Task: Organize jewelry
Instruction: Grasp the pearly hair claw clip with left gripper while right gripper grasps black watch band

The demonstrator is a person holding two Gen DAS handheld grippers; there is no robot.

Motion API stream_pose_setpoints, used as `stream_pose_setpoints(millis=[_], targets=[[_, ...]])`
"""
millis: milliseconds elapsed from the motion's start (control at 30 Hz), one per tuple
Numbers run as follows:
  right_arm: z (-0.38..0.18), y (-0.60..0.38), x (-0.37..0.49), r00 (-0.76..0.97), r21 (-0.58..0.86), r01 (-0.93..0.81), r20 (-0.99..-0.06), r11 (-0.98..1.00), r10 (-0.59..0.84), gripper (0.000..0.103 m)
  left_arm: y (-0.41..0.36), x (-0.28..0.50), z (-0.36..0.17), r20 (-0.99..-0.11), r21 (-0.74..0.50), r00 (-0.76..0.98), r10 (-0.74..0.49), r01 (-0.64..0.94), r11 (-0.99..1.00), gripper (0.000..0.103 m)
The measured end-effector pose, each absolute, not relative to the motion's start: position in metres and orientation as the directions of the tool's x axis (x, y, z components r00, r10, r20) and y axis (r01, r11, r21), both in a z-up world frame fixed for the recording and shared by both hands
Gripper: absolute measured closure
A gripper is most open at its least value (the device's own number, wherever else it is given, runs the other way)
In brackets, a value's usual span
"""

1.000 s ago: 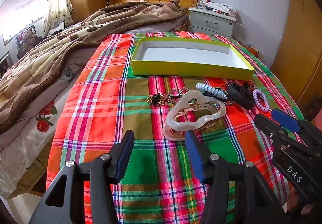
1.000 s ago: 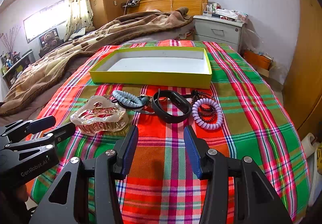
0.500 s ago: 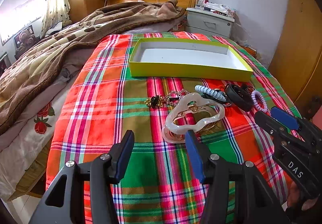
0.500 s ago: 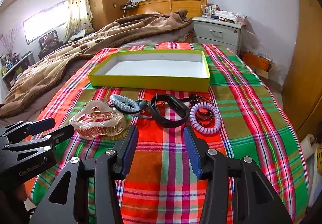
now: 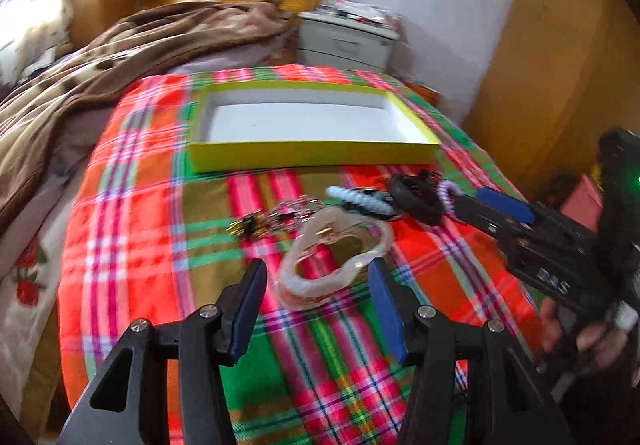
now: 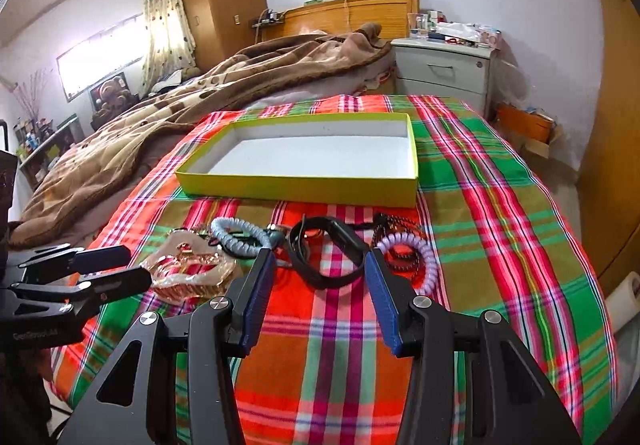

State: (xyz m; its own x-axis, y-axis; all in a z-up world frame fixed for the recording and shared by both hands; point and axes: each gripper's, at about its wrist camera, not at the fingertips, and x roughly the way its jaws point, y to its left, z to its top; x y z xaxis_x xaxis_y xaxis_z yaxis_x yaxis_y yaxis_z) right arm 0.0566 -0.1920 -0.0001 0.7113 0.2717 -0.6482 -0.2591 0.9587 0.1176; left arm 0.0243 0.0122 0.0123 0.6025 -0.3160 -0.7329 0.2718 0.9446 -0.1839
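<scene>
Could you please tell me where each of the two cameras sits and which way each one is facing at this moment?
Left wrist: sits on the left gripper, looking forward over the plaid cloth at the translucent hair claw; its own open jaws show, plus the right gripper and a hand.
Right wrist: sits on the right gripper, facing the black band; its open jaws show, with the left gripper at the left edge.
Shared: the yellow box, the hair claw, both coil ties.
</scene>
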Motion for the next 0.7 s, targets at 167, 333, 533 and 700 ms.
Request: stream_pose_setpoints(millis=[167,333,533,700], targets=[[-0.002,-0.196,0.071,0.672,0.152,-0.302,-0.666,0.941,0.323,0.055,-0.001,0.036,0.014,-0.746,-0.120,0.577,-0.332,0.374,0.920,0.047],[-0.007,-0.188,0.081,0.615,0.143,-0.401,-0.690,0.905,0.381,0.055,-0.007,0.046,0.012,-0.766,-0.091,0.553,-0.328,0.411,0.907,0.047],[-0.010,-0.173,0.088,0.573,0.104,-0.489,-0.711,0.866,0.408,0.055,-0.009,0.052,0.004,-0.789,-0.101,0.515,-0.335,0.429,0.898,0.046],[-0.018,-0.168,0.091,0.545,0.043,-0.525,-0.750,0.850,0.374,0.055,-0.012,0.055,-0.003,-0.810,-0.076,0.497,-0.311,0.437,0.896,0.046]])
